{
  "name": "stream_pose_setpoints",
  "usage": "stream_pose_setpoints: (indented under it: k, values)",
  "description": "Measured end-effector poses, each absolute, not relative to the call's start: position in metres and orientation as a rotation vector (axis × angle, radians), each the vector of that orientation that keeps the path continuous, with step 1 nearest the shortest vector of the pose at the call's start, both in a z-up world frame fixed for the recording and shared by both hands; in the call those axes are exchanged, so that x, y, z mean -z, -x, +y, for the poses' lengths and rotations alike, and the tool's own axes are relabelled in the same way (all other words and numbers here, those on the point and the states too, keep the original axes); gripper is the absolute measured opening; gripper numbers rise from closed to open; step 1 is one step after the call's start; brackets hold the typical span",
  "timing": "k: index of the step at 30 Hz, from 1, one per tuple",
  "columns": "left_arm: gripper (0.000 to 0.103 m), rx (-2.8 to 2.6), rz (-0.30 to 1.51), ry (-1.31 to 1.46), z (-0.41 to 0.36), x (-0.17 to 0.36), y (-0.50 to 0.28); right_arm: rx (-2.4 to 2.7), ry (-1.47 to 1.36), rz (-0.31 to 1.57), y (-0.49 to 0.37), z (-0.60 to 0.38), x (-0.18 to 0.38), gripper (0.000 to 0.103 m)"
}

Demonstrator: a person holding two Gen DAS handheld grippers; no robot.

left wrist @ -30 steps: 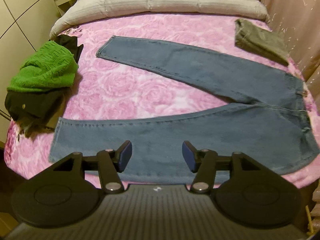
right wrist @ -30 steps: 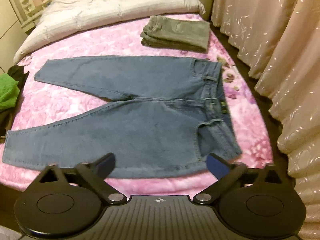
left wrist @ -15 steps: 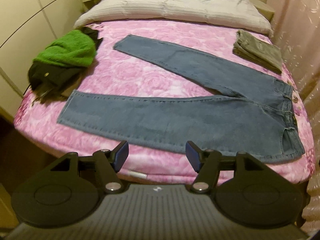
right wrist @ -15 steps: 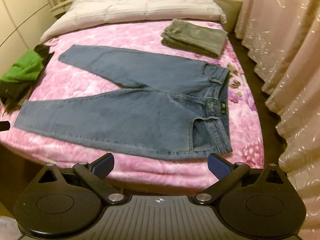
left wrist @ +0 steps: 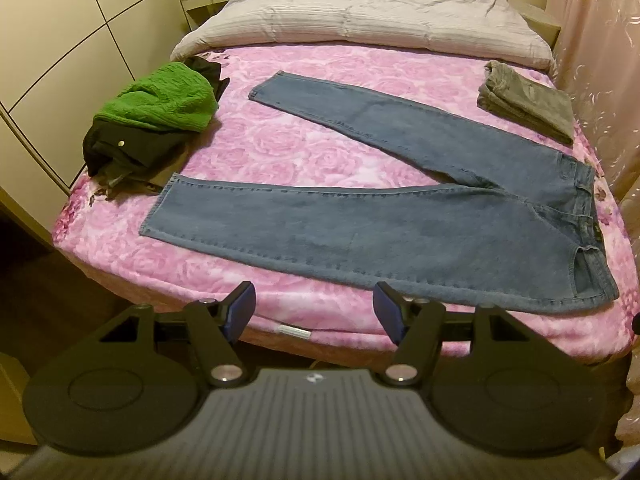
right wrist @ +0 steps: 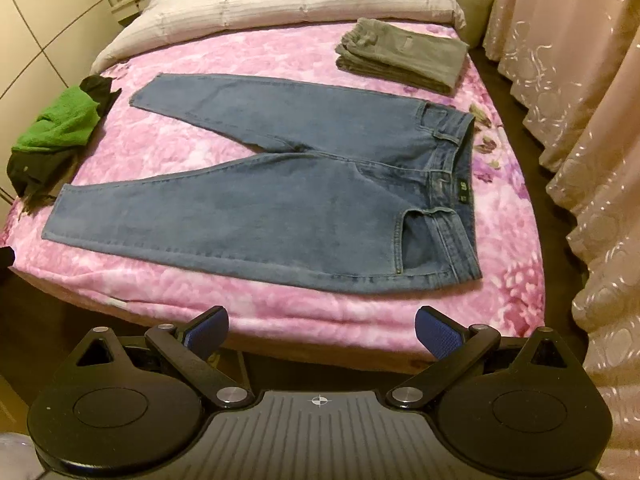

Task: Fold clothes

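Jeans (left wrist: 360, 232) lie beyond the opening left gripper (left wrist: 314, 308) (nothing held).

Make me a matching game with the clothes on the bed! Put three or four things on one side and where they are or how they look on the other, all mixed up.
Things:
1. blue jeans
2. green sweater
3. grey trousers
4. left gripper

How they are:
A. folded in a neat stack by the curtain side
B. spread flat with the legs apart
C. jaws opening with nothing between them
D. bunched on top of black clothing

Pairs: 1-B, 2-D, 3-A, 4-C
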State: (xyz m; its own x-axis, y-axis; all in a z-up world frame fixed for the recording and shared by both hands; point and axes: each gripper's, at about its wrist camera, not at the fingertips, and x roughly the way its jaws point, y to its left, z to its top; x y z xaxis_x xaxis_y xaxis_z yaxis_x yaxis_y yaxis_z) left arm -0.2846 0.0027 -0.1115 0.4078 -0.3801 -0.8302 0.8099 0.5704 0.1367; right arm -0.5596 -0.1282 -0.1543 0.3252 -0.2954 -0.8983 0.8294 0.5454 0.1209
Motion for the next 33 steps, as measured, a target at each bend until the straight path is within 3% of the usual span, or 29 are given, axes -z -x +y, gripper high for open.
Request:
stream_pose_setpoints:
  k: [33]
  values:
    - [0.063,0.737,0.929,-0.641,0.021,0.123,0.300,0.728,-0.618,1.062,0.549,-0.126,0.167,0.102]
